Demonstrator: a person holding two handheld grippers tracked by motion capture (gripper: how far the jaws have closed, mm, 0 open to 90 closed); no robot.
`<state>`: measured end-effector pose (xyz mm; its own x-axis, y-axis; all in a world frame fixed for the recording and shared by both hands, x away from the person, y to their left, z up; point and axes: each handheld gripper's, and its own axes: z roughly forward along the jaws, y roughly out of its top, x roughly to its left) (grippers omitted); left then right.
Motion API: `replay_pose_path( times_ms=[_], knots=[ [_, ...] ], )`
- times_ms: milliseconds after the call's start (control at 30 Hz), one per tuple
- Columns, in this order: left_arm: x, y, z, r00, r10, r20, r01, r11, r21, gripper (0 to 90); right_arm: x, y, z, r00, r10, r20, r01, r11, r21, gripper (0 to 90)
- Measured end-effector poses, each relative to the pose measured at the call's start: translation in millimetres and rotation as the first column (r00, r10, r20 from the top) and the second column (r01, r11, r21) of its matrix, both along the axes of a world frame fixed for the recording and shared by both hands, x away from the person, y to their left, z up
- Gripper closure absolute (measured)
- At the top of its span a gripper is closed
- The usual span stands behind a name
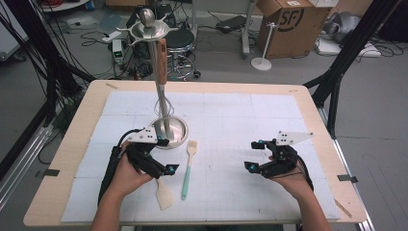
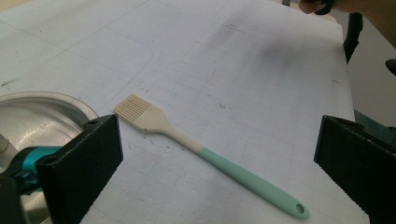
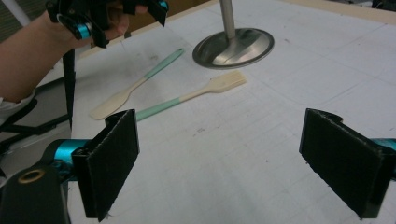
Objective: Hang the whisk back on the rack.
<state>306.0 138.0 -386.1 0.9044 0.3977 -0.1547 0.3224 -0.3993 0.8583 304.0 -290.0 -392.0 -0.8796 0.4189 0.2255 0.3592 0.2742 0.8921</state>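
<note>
Beside the pastry brush [image 1: 188,166], left hand-held gripper [image 1: 163,155] spread wide, right hand-held gripper [image 1: 256,155] spread, both hovering

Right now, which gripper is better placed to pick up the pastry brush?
Left. The left gripper is open and hovers just beside the brush, which lies between its jaws in its own view. The right gripper, also open, sits farther off.

Mat open btwn left gripper [image 1: 162,155] & right gripper [image 1: 255,155], both w/ jaws spread wide; obstacles all on left: stand base [image 1: 168,131] just ahead of left gripper, brush [image 1: 189,168] beside it, spatula [image 1: 164,193] partly under it; right half of mat [image 1: 269,115] bare.
</note>
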Motion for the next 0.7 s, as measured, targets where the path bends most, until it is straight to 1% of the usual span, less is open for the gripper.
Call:
replay_pose_path(
  times_ms=[67, 167, 233, 300, 600, 700],
  knots=[
    [-0.6, 0.3, 0.8, 1.0, 0.001, 0.003, -0.001, 1.0, -0.001, 1.7, 0.3, -0.4, -0.1, 1.0, 0.003, -0.001, -0.003, 1.0, 0.003, 11.4],
    [0.2, 1.1, 1.3, 1.0, 0.0, 0.0, 0.0, 0.9998, -0.019, 1.7, 0.6, 1.0, -1.1, 1.0, 0.007, 0.001, -0.007, 1.0, -0.011, 11.4],
    [-0.1, 1.3, 1.3, 1.0, 0.006, -0.001, -0.006, 0.9998, -0.02, 1.7, 0.5, 1.6, -1.3, 0.9998, 0.011, 0.015, -0.011, 1.0, -0.023, 11.4],
    [0.1, 1.7, 1.5, 1.0, 0.008, 0.001, -0.008, 0.9997, -0.022, 1.7, -0.6, 2.1, -1.0, 0.9999, 0.011, 0.009, -0.01, 1.0, -0.024, 11.4],
    [1.8, 2.0, 0.7, 1.0, 0.009, -0.003, -0.009, 0.9997, -0.025, 1.7, -0.8, 1.7, -1.6, 0.9999, 0.003, 0.016, -0.002, 0.999, -0.043, 11.4],
    [1.9, 2.1, 0.7, 0.9999, 0.009, -0.004, -0.01, 0.9997, -0.024, 1.7, -1.5, 2.3, -1.8, 0.9999, 0.002, 0.011, -0.001, 0.999, -0.046, 11.5]
  ],
)
